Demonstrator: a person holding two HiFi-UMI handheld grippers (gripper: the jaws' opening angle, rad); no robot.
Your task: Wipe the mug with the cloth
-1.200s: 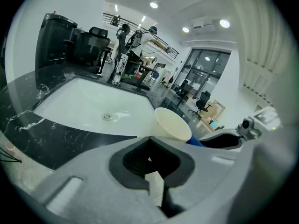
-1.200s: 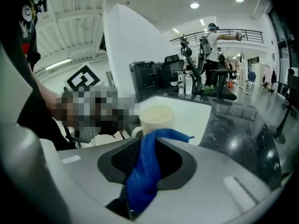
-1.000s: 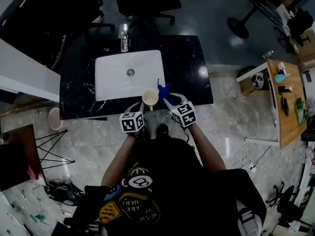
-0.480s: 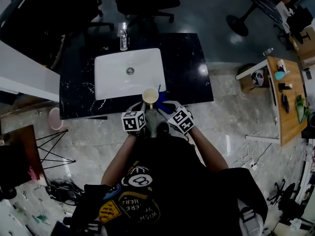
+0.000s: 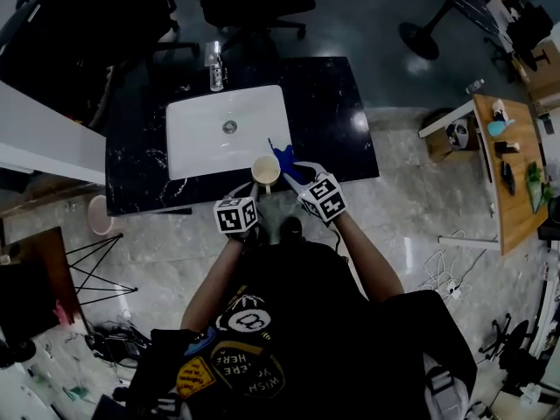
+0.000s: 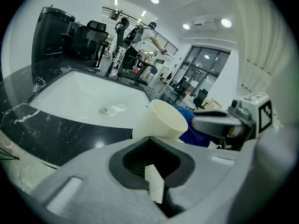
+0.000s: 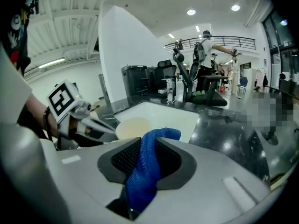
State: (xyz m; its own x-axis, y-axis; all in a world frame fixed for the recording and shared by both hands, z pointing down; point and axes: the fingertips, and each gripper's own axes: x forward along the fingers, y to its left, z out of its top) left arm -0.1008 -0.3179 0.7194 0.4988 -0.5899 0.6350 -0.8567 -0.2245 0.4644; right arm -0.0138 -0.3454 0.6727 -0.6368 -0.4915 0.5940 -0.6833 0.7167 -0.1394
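Note:
A cream mug (image 5: 265, 172) hangs over the counter's front edge, by the sink's near right corner. My left gripper (image 5: 255, 189) is shut on it. In the left gripper view the mug (image 6: 164, 119) tilts away, its handle pinched in the jaws. My right gripper (image 5: 296, 174) is shut on a blue cloth (image 5: 284, 158) that sticks up against the mug's right side. In the right gripper view the cloth (image 7: 144, 171) runs between the pads, its free end folded toward the mug (image 7: 132, 127). The left gripper (image 7: 86, 123) shows just beyond.
A white sink (image 5: 208, 144) is set in a black marble counter (image 5: 332, 112), with a clear bottle (image 5: 215, 66) behind it. Office chairs stand past the counter. A wooden table (image 5: 512, 169) with small items is at the right. The person's torso fills the lower frame.
The right gripper drew back toward the person half a second ago, hiding the cloth, then came forward so the cloth again stands beside the mug. The mug has barely moved.

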